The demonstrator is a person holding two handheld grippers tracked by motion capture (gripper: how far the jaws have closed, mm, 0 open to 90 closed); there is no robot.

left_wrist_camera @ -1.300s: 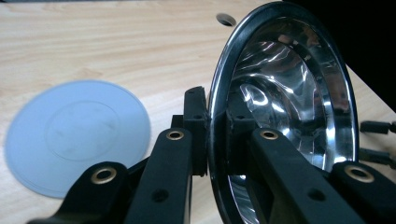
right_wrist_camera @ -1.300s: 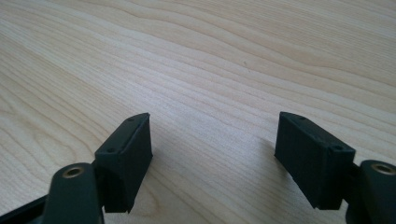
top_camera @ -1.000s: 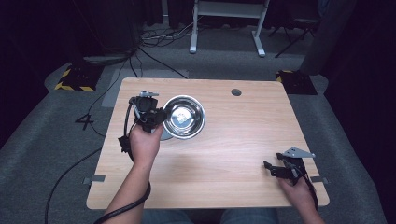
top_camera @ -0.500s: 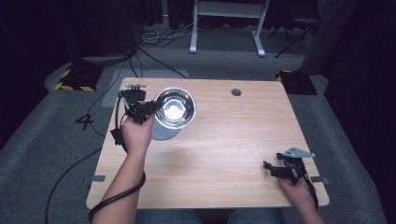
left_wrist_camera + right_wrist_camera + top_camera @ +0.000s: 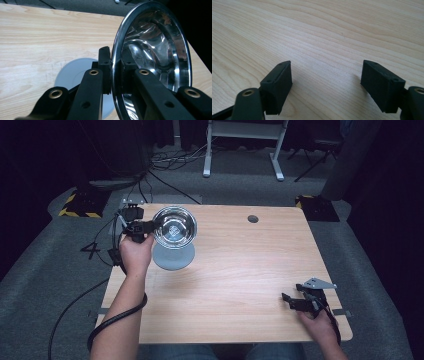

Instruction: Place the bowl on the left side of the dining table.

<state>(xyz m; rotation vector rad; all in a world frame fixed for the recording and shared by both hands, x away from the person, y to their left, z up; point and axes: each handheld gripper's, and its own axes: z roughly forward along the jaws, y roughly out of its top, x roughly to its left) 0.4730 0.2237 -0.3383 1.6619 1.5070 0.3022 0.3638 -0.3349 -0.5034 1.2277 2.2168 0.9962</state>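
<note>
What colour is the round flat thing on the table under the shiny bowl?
Pale grey. The disc shows best in the high view, below the steel bowl.

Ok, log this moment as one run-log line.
left gripper: shut on bowl rim, bowl held above grey disc | right gripper: open, empty, low over table near right corner

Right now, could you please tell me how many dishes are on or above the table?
2: a steel bowl gripped by its rim in the left gripper, and a grey plate lying flat on the table beneath it.
</note>
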